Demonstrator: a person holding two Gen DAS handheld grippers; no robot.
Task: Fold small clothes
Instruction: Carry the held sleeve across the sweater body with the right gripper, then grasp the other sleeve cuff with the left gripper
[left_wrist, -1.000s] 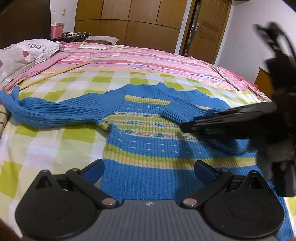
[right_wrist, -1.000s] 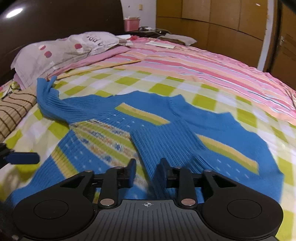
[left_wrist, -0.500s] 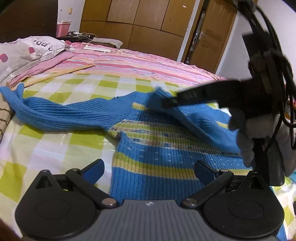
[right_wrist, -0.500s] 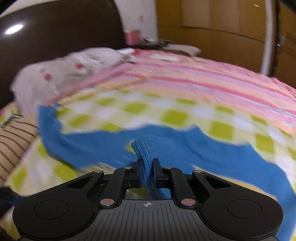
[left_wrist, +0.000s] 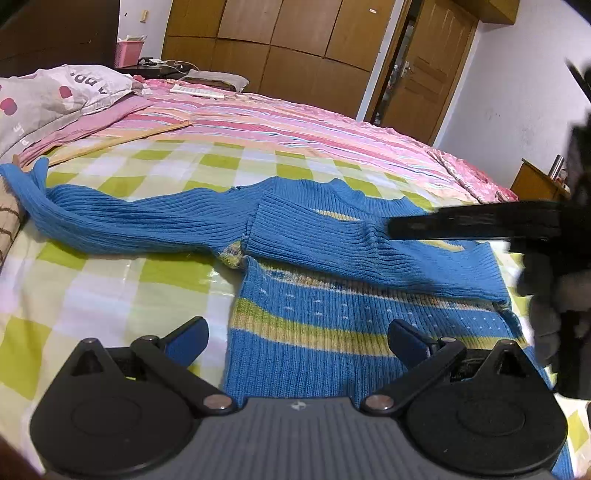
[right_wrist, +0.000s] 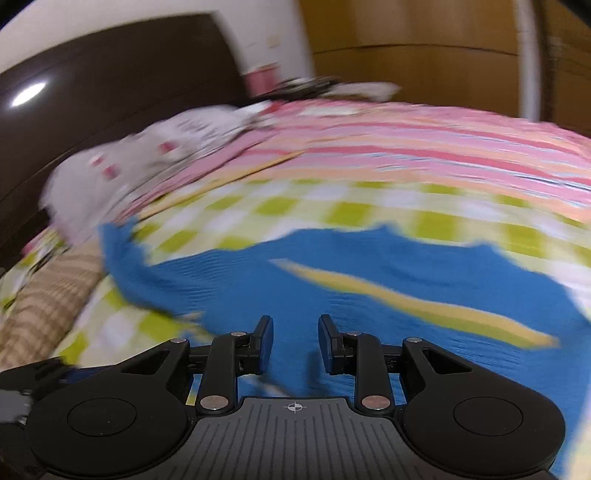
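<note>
A small blue knit sweater (left_wrist: 332, 306) with yellow stripes lies flat on the checked bedspread (left_wrist: 122, 288). Its right sleeve (left_wrist: 332, 236) is folded across the chest. Its left sleeve (left_wrist: 122, 221) stretches out to the left. My left gripper (left_wrist: 297, 341) is open and empty, low over the sweater's hem. My right gripper (right_wrist: 295, 341) is open and empty above the sweater body (right_wrist: 369, 295); that view is blurred. In the left wrist view the right gripper's fingers (left_wrist: 472, 223) show from the right over the folded sleeve.
A grey pillow (left_wrist: 48, 96) and a pink striped quilt (left_wrist: 295, 122) lie at the far side of the bed. A brown striped cloth (right_wrist: 48, 310) sits at the left edge. A dark headboard (right_wrist: 110, 110), wooden wardrobes (left_wrist: 277, 48) and a door (left_wrist: 424, 74) stand behind.
My right gripper carried the right sleeve across the chest, let it go and opened. The sleeve now lies folded over the sweater. The left gripper stayed open and barely moved.
</note>
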